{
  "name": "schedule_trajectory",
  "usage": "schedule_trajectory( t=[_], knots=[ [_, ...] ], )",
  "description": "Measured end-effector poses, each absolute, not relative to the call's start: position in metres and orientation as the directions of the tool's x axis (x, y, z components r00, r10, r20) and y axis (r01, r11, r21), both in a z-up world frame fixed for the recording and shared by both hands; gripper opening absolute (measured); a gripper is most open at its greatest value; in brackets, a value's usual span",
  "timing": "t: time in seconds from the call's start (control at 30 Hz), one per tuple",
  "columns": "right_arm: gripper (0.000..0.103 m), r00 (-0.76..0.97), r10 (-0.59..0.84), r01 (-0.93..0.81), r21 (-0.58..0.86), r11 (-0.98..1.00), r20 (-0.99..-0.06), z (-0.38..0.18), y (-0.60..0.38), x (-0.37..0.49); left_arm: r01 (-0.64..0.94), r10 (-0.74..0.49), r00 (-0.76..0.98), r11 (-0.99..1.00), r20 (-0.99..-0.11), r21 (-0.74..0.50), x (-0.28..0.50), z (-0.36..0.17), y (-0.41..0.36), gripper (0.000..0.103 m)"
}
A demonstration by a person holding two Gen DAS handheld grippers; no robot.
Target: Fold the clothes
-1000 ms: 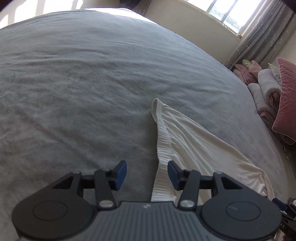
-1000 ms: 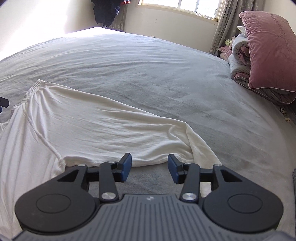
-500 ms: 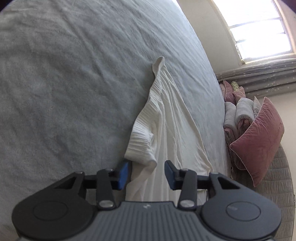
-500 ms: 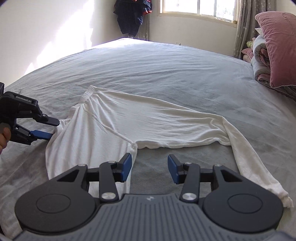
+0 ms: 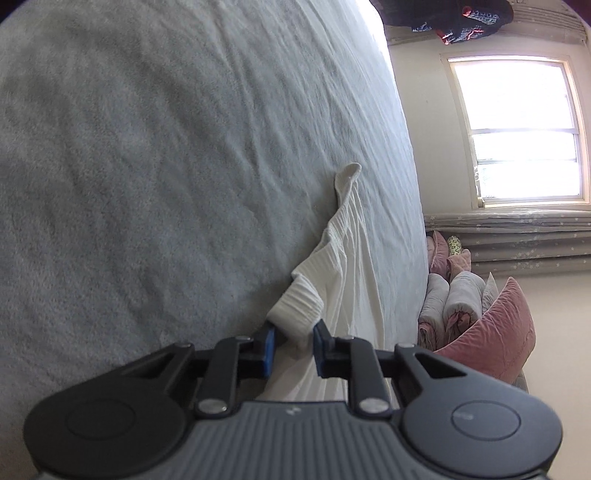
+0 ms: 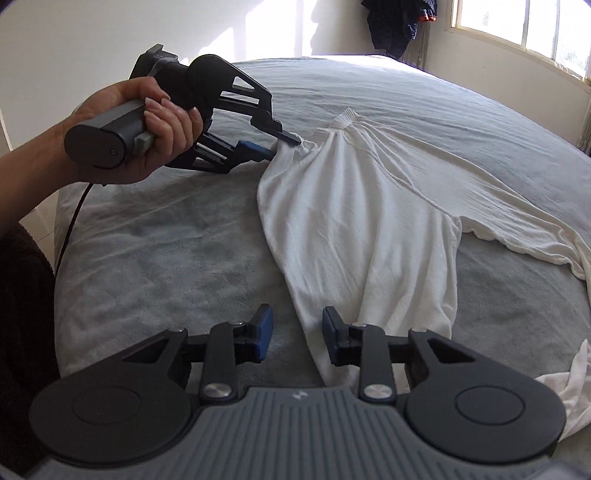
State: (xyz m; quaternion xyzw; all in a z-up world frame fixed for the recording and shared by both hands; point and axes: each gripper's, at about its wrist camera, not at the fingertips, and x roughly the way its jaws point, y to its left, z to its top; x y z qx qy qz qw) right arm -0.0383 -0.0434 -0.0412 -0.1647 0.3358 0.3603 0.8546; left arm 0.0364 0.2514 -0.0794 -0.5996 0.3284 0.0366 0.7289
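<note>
A white long-sleeved shirt (image 6: 362,229) lies spread on the grey bed (image 6: 166,258). Its ribbed hem (image 5: 299,310) runs away from me in the left wrist view. My left gripper (image 5: 293,349) has its jaws around the near corner of the ribbed hem, closed onto it; it also shows in the right wrist view (image 6: 282,146), pinching that corner. My right gripper (image 6: 295,334) is open, hovering just above the shirt's near edge, with cloth between and under its fingers.
Pink pillows and rolled blankets (image 5: 476,317) are stacked at the bed's far side under the window (image 5: 524,133). Dark clothes (image 6: 399,22) hang by the wall. One sleeve (image 6: 517,229) trails to the right; another piece of white cloth (image 6: 569,384) lies at the lower right.
My left gripper has rolled and closed on the ribbed hem corner, lifting it slightly. My right gripper has swung left over the shirt's near edge, still open.
</note>
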Motion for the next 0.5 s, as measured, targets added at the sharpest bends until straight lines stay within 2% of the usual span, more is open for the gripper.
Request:
schedule_trajectory(
  t=[0.07, 0.1, 0.13, 0.23, 0.5],
  knots=[
    [0.017, 0.535, 0.491, -0.715, -0.059, 0.697, -0.688, -0.044, -0.043, -0.037, -0.449, -0.320, 0.791, 0.276, -0.522, -0.850, 0.036, -0.078, 0.253, 0.015],
    [0.006, 0.550, 0.479, -0.705, -0.073, 0.706, -0.683, -0.044, -0.042, -0.036, -0.448, -0.313, 0.795, 0.273, -0.519, -0.851, 0.036, -0.078, 0.254, 0.013],
    [0.001, 0.563, 0.469, -0.697, -0.086, 0.712, -0.681, -0.044, -0.042, -0.036, -0.449, -0.303, 0.799, 0.273, -0.519, -0.851, 0.035, -0.077, 0.254, 0.012],
    [0.001, 0.567, 0.475, -0.695, -0.081, 0.715, -0.674, -0.042, -0.043, -0.036, -0.454, -0.247, 0.816, 0.287, -0.523, -0.843, 0.032, -0.071, 0.257, 0.006],
    [0.001, 0.479, 0.608, -0.761, 0.045, 0.647, -0.633, -0.015, -0.038, -0.050, -0.433, -0.060, 0.863, 0.423, -0.501, -0.796, -0.002, -0.038, 0.277, 0.005]
  ],
)
